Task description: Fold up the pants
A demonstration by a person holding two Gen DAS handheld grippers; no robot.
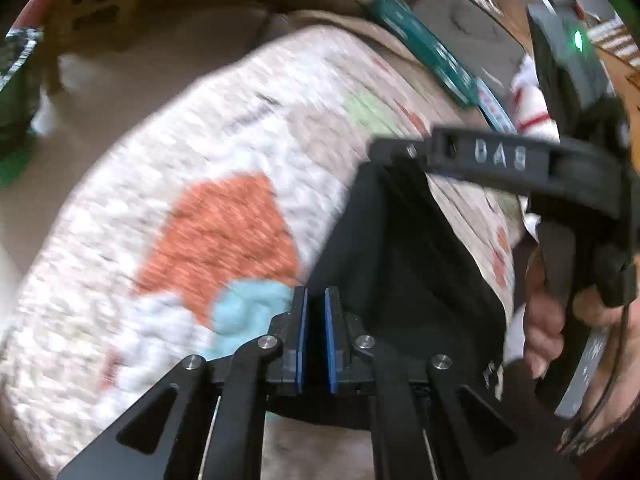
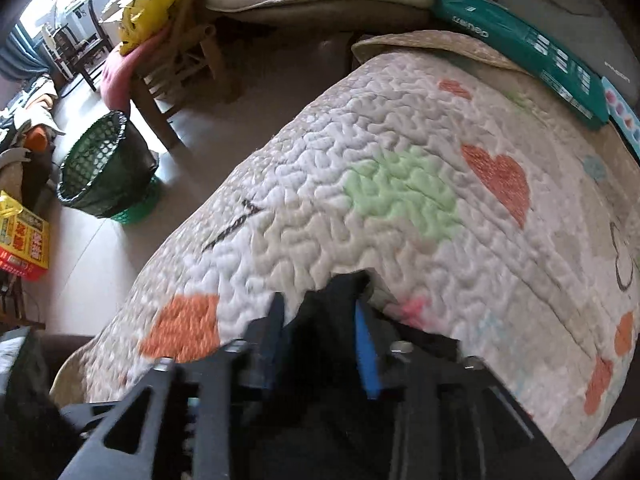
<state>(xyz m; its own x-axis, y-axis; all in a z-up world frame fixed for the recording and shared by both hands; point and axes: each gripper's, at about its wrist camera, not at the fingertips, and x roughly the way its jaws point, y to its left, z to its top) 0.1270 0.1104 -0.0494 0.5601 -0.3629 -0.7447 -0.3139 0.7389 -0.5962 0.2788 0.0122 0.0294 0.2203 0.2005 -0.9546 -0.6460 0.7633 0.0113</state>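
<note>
The black pants [image 1: 404,264] hang stretched between my two grippers above a quilted white cover [image 1: 208,184] with coloured hearts. My left gripper [image 1: 315,304] is shut on an edge of the pants, its blue pads close together. In the left wrist view my right gripper [image 1: 404,156] holds the far upper corner of the cloth, with the hand [image 1: 548,320] on its handle. In the right wrist view my right gripper [image 2: 320,312] is shut on a bunch of the black pants [image 2: 332,304] between its blue pads [image 2: 366,344].
The quilted cover [image 2: 400,184] lies over a table. A green box [image 2: 520,44] and a grey case [image 2: 560,8] lie at its far edge. On the floor to the left stand a green mesh basket [image 2: 104,168], a wooden chair [image 2: 176,68] and a yellow-red box [image 2: 24,244].
</note>
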